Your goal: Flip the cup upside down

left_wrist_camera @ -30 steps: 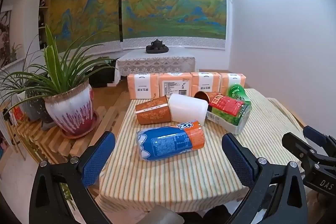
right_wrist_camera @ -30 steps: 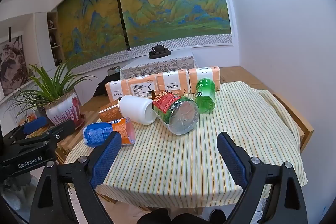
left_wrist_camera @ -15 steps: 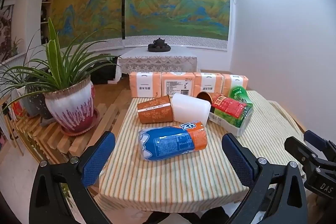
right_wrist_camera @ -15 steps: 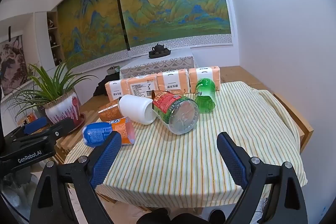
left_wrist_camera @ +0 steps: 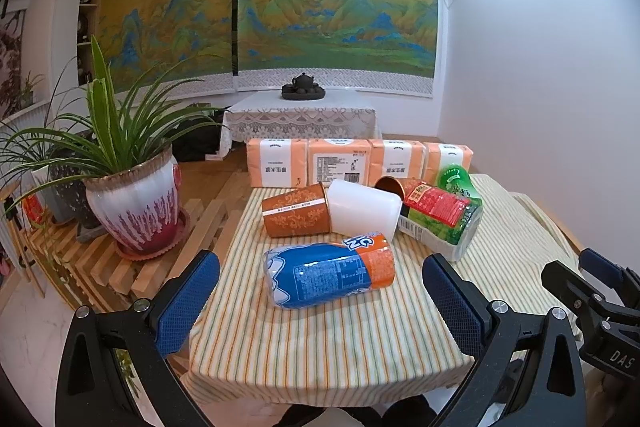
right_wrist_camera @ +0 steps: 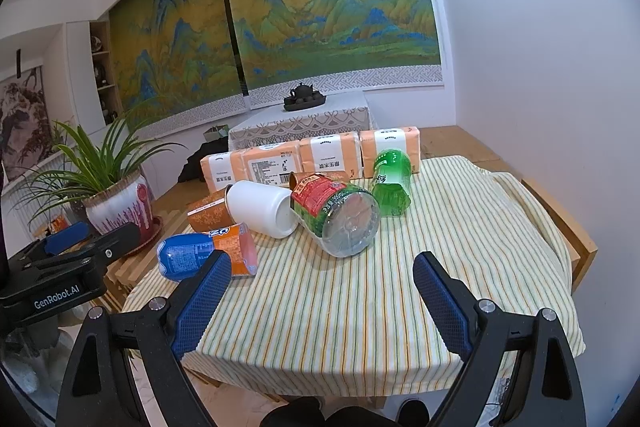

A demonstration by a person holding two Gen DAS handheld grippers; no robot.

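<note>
The white cup (left_wrist_camera: 362, 207) lies on its side mid-bench (left_wrist_camera: 320, 327), touching the orange cup (left_wrist_camera: 296, 211) and bottle (left_wrist_camera: 440, 219); I judge nothing flipped yet, left tongs (left_wrist_camera: 320, 301) and right tongs (right_wrist_camera: 322, 301) both gaping, empty

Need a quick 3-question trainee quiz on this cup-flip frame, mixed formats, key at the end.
1. True or false: the left claw is shut on the blue and orange cup.
2. Multiple choice: the white cup is A) upright, B) lying on its side, C) upside down.
3. Fill in: behind the cups, at the far edge of the striped tablecloth, stands a row of orange ____.

Key
1. False. Both the left claw and the right claw are open and hold nothing.
2. B. It lies between the brown patterned cup and the red-labelled bottle.
3. Packs: the orange packs.
</note>
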